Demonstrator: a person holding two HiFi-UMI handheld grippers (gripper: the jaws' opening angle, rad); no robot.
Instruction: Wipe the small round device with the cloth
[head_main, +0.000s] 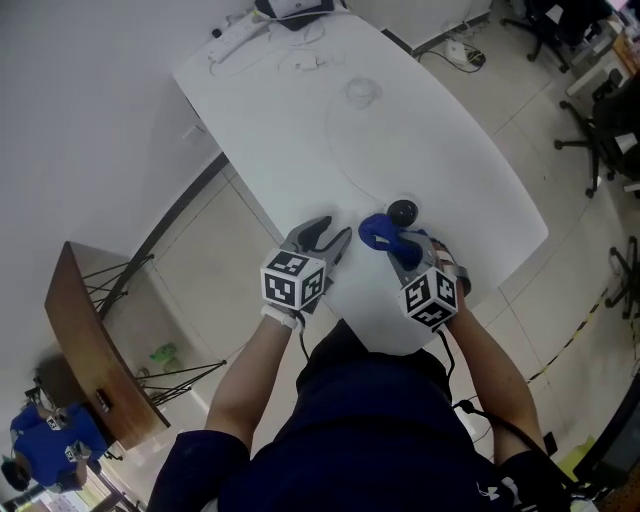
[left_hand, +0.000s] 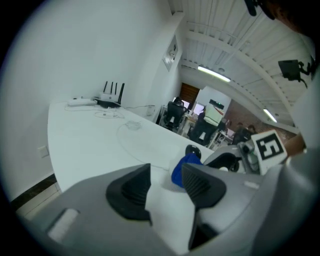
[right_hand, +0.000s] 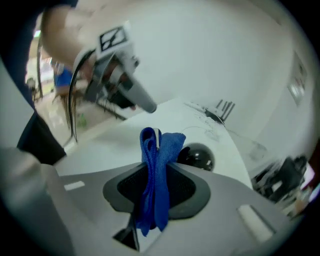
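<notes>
Sitting toward the near end of the white oval table (head_main: 450, 170), the small glossy black round device (head_main: 402, 212) lies just beyond the folded blue cloth (head_main: 378, 232) clamped in your right gripper (head_main: 397, 246). Your left gripper (head_main: 332, 238) stands beside it, jaws apart and empty. Unbraced, the device may skid away under the wipe.

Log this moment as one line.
right tool: shut on blue cloth, beside small black device | left tool: open, empty | device: on white table
</notes>
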